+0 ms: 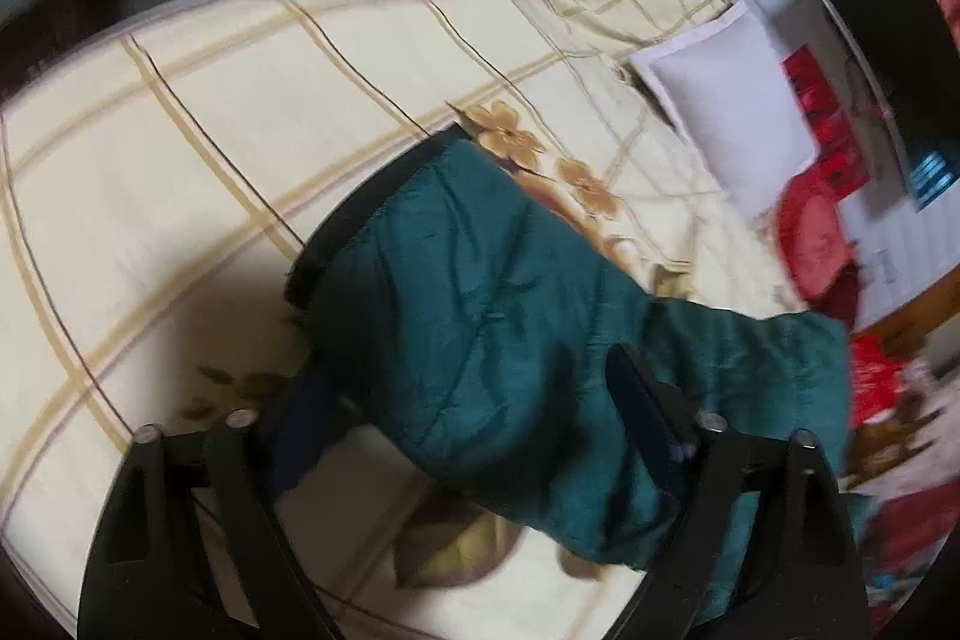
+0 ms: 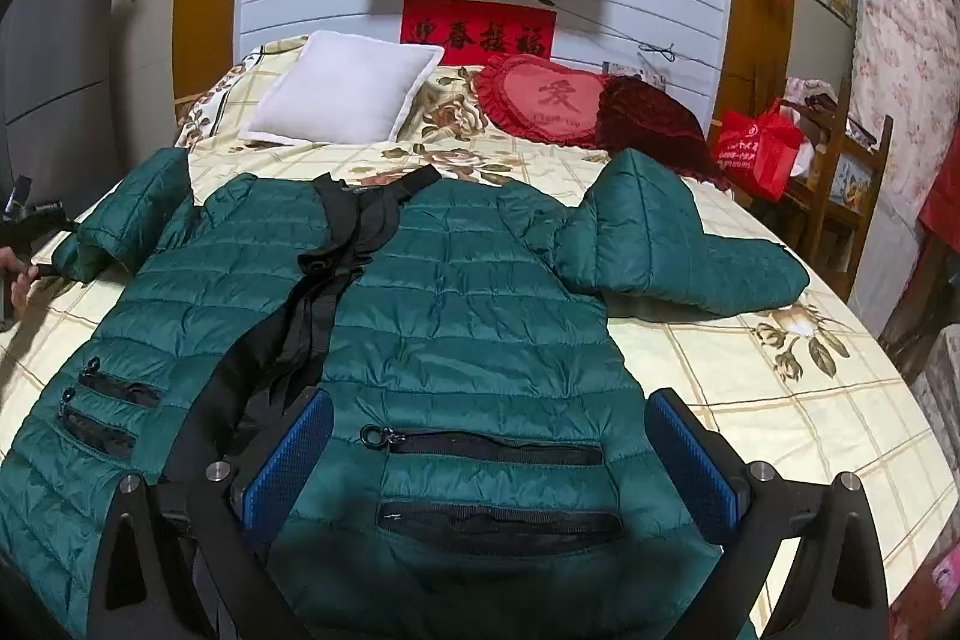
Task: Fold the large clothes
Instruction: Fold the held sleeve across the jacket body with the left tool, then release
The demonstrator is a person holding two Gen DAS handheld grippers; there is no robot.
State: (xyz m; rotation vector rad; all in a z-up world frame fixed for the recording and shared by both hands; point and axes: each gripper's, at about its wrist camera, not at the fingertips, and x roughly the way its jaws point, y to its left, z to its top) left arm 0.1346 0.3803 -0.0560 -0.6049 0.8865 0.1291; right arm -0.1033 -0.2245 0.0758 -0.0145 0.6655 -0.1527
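Left claw [image 1: 468, 436] sits around the cuff end of the green jacket's sleeve [image 1: 480, 316] — the quilted fabric fills the gap between my two fingers, but the left finger is buried behind it and the view is smeared, so I cannot tell whether the pads press yet. Right claw [image 2: 489, 460] stands wide over the hem of the green jacket [image 2: 456, 292], blue pads clear on either side of the lower pockets, nothing pinched. That jacket lies front-up, unzipped, spread across the checked floral bedspread [image 2: 780, 400], its near hem cut off by the bottom of my view. Its other sleeve [image 2: 672, 256] lies bent on the right. At the left edge a hand and dark tool body barely show. Red bag [image 2: 757, 147] on the shelf beside the bed — contents hard to make out.
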